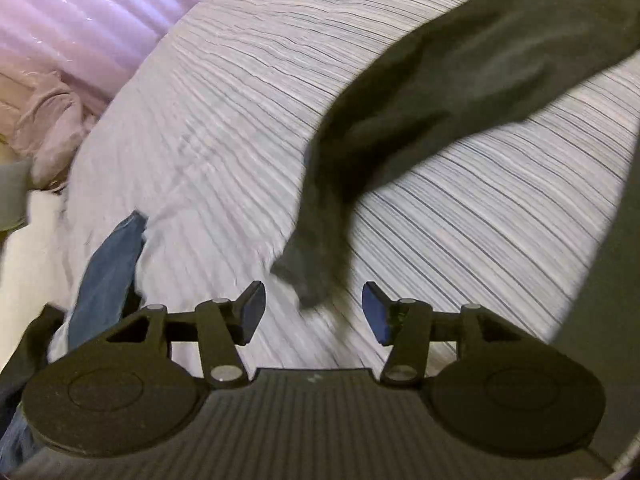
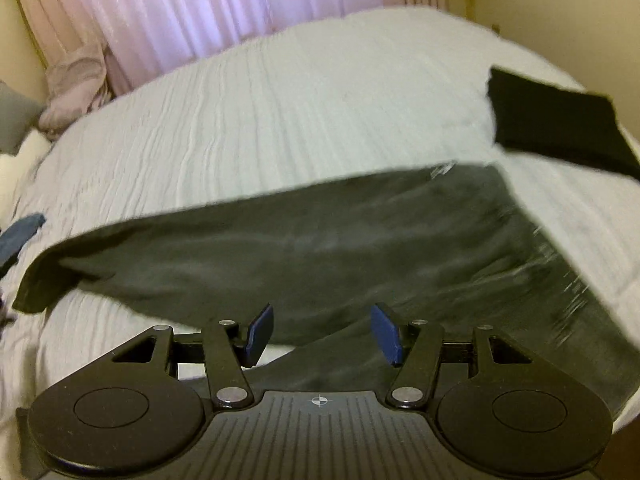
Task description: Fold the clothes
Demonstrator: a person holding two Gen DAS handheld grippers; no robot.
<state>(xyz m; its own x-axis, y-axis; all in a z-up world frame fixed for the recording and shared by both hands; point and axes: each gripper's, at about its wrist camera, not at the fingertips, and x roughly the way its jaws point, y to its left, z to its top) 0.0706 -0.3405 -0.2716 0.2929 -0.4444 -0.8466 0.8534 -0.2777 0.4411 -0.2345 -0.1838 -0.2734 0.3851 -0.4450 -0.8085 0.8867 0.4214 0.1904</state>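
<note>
Both tools, left tool and right tool, have their fingers apart, holding nothing. Dark pants lie on the bed just ahead. Folded black cloth sits farther right; blue jeans lie left.

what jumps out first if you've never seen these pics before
The big dark garment spread across the pale striped bed cover dominates the right wrist view, just ahead of the open right gripper. In the left wrist view one narrow end of it trails down toward the open left gripper. A smaller folded black piece lies further back on the right, with pink curtains behind the bed.
</note>
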